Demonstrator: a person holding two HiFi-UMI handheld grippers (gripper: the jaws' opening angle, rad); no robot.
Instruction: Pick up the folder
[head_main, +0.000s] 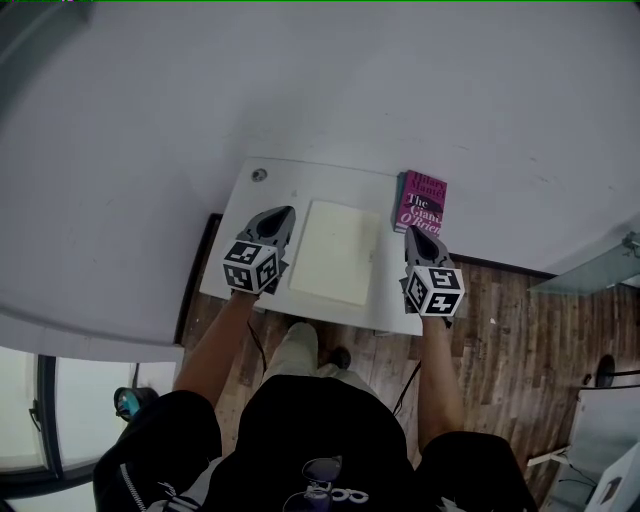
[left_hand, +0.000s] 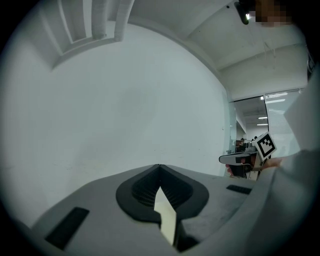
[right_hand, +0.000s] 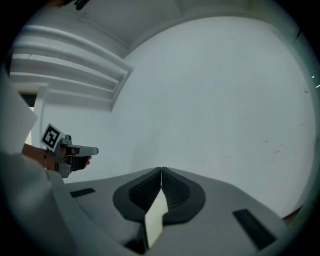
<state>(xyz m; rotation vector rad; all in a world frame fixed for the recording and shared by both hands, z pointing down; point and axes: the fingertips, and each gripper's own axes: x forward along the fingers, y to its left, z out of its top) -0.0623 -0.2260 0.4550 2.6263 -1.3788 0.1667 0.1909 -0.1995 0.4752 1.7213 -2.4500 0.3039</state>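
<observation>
Grey left gripper (head_main: 281, 214) is squeezed shut on the left edge of the cream folder (head_main: 335, 252). The folder is flat over the middle of the white table (head_main: 300, 185). The right gripper (head_main: 413, 234) pinches its right edge. Both arms reach forward, with the grippers almost level.

Our left claw (head_main: 283, 213) and right claw (head_main: 413, 233) flank the cream folder (head_main: 335, 250) over the white bench (head_main: 290, 185); a magenta book (head_main: 421, 200) lies beside.

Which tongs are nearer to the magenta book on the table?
Right. The right tongs end just short of the book; the left tongs are across the folder from it.
</observation>
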